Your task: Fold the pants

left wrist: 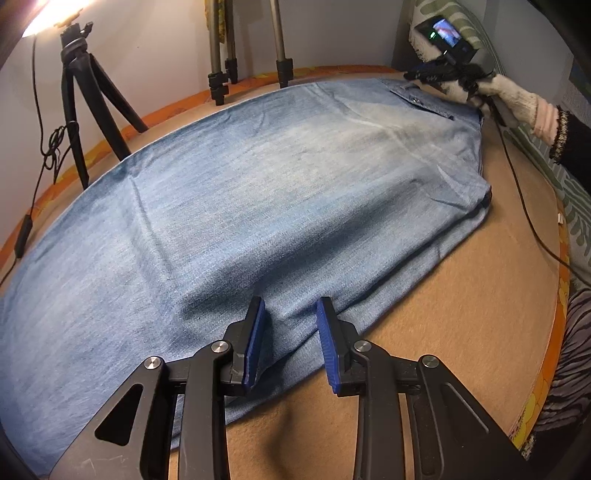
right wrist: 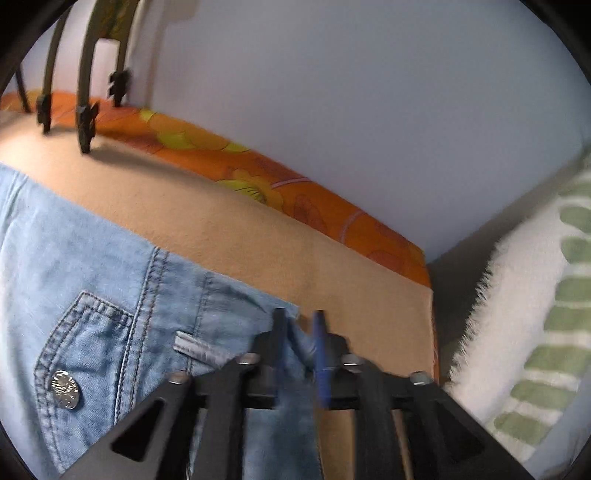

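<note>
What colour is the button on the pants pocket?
Shiny silver button, clearest in the right wrist view.

Home bedroom used as a recording spot, bed under a tan blanket, orange floral sheet along its edge, green-patterned pillow in the corner, plain walls, tripods beside a bright lamp

A tan-covered bed with an orange floral edge carries the jeans, spread flat from 8 o'clock to 1 o'clock. A black tripod stands at 10 o'clock, silver tripod legs at 12.
</note>
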`<state>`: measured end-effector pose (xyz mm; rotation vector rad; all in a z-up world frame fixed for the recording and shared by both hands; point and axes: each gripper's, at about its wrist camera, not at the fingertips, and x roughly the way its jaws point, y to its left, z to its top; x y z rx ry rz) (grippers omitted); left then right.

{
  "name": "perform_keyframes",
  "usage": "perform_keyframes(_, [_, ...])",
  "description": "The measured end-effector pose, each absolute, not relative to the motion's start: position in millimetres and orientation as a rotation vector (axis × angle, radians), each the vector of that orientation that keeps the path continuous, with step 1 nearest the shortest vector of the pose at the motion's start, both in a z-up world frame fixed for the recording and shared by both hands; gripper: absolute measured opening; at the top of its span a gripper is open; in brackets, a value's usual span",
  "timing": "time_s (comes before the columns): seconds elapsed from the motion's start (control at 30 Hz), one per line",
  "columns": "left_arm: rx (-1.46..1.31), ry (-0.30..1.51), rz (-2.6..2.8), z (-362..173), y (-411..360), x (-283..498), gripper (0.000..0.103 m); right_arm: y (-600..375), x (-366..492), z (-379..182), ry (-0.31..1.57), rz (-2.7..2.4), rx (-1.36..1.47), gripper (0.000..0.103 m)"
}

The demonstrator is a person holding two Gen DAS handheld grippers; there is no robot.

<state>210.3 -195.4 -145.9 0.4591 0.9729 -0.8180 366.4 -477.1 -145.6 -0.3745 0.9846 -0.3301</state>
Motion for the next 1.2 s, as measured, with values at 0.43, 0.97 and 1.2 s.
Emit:
perform_keyframes(0.43, [0.593, 0.884, -1.009, -128.1, -255.7, 171.6, 0.028, -531.2, 187.3, -121.0, 0.932, -0.398, 0.364, 0.076])
perform_keyframes(0.97, [0.790, 0.880, -1.069, -145.7, -310.4, 170.7, 0.031, -537.6, 196.3, -152.5, 0.938, -0.290, 0.653, 0.076])
perform_keyframes(1.2, [0.766, 0.875, -1.120, -144.4, -312.1, 172.0, 0.005, -532.2, 210.7, -166.8, 0.960, -0.265, 0.699, 0.077])
